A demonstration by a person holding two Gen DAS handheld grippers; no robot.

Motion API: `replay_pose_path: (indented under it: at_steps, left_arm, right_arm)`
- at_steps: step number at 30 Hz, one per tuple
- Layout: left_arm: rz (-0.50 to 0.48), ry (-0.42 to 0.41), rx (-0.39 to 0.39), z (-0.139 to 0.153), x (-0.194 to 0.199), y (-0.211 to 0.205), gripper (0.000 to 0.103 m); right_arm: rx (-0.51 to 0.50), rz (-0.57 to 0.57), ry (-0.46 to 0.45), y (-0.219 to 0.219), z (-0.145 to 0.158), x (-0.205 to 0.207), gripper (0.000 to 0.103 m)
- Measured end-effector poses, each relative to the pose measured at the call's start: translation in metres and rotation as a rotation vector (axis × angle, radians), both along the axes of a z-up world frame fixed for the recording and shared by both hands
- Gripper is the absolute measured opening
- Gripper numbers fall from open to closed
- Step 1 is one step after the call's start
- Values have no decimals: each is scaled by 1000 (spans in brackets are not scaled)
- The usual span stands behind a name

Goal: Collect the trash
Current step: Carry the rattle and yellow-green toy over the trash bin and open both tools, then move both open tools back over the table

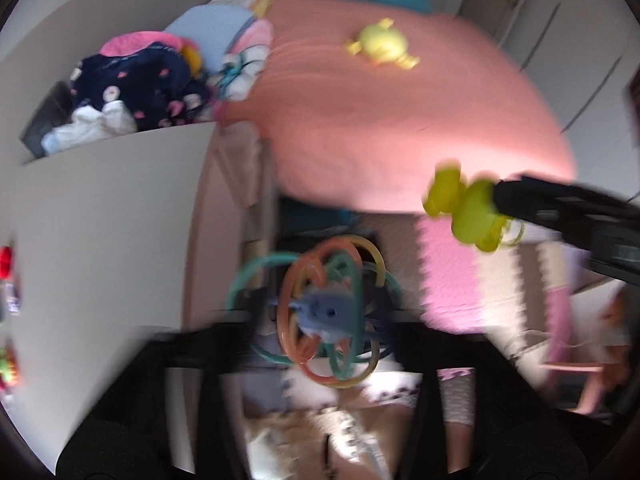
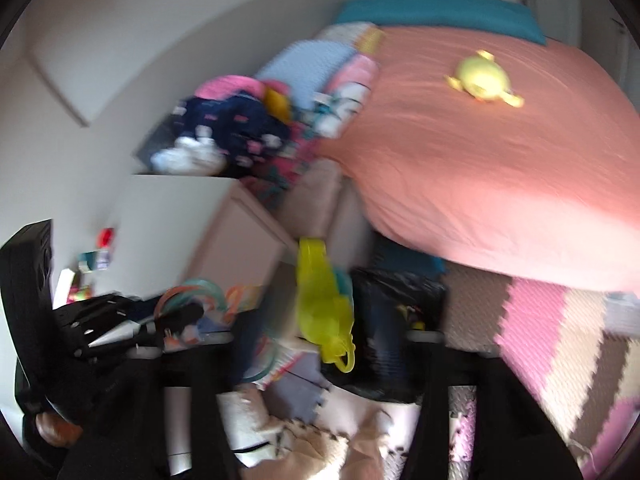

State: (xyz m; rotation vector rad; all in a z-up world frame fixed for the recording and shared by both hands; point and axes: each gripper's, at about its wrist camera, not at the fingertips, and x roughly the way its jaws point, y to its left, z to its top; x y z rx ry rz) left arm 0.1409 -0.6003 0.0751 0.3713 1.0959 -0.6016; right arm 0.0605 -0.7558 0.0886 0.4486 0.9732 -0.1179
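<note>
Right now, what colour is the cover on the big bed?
Salmon pink. The bed cover shows best in the right wrist view.

Blurred view: left gripper (image 1: 320, 320) clamps a looped rattle toy (image 1: 320, 312); right gripper (image 1: 496, 204) holds a yellow-green toy (image 1: 464, 208) near a pink bed (image 1: 400, 120).

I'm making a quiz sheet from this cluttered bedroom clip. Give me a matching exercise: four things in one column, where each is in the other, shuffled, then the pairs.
Things:
1. multicoloured ring-loop rattle toy
2. lime-green plastic bear toy
3. pale yellow plush toy
4. navy patterned garment

Places:
A. lying on the salmon-pink bedspread
B. held in the right gripper
C. heaped on the white cabinet
D. held in the left gripper

Pairs: 1-D, 2-B, 3-A, 4-C
</note>
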Motion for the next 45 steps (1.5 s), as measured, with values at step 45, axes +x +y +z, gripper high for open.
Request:
replay_pose_path:
  at_steps: [45]
  left_arm:
    - [347,-47,-16,12,7,153,97]
  right_arm:
    - [26,347,-16,143,9,56,80]
